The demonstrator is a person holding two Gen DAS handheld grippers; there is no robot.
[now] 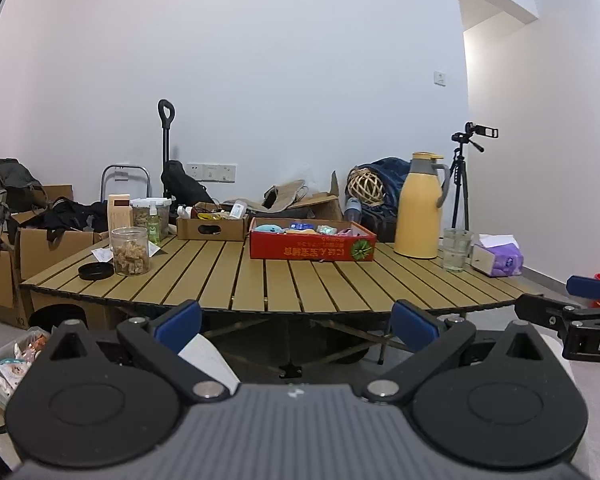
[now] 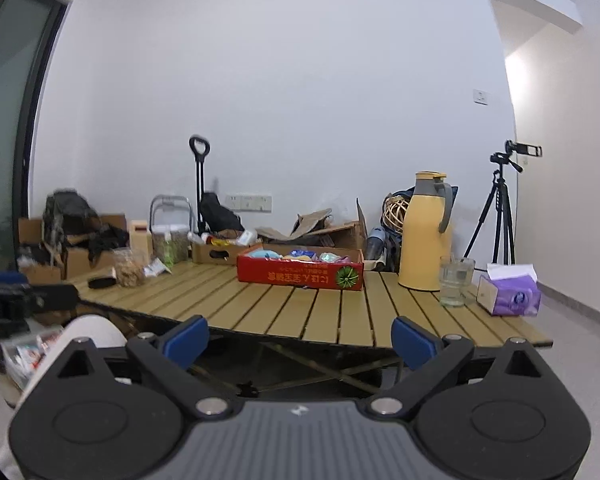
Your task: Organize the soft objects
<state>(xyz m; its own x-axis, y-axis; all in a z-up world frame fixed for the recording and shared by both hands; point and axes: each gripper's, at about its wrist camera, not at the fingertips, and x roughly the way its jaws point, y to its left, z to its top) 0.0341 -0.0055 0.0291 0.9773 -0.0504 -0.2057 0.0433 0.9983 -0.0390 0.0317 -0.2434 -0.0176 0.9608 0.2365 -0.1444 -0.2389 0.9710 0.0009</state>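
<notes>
Both grippers, left (image 1: 296,322) and right (image 2: 300,338), are spread wide and empty, short of the table (image 1: 260,280). The red box (image 1: 312,246) of soft toys lies ahead, long side crosswise, about equally distant from both.

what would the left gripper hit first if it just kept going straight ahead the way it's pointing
Probably the near edge of the slatted table. The left gripper is open and empty, level with that edge or just under it, so it might slip beneath toward the folding legs. The red box sits farther back.
</notes>
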